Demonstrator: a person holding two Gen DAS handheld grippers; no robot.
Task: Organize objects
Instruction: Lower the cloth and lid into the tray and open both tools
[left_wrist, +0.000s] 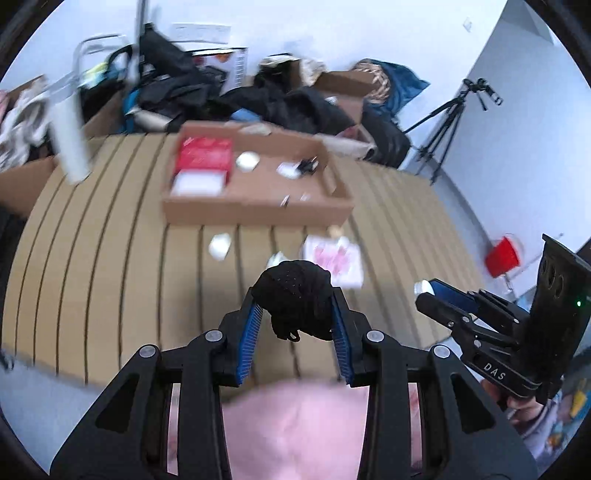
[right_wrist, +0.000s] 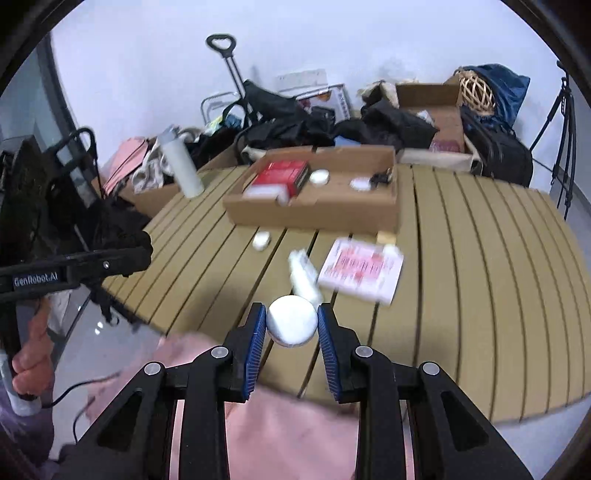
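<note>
Gripping a black mesh bundle (left_wrist: 293, 295), your left claw (left_wrist: 297, 314) hangs over the near edge of the slatted worktop (left_wrist: 110, 280), while your right claw (right_wrist: 291, 325) is closed on a round white container (right_wrist: 291, 320) above the same near edge. Farther out lie a pink-printed packet (right_wrist: 360, 271) and a small white cap (right_wrist: 260, 240), with the cardboard box (right_wrist: 314, 216) holding a red box (right_wrist: 282, 177) at the far side.

Blurred box contents and unreadable print

Items inside the cardboard box (left_wrist: 258, 206) are motion-blurred; the pink leaflet (right_wrist: 360, 271) text is illegible; black bundle (left_wrist: 295, 299) hides the table behind.
</note>
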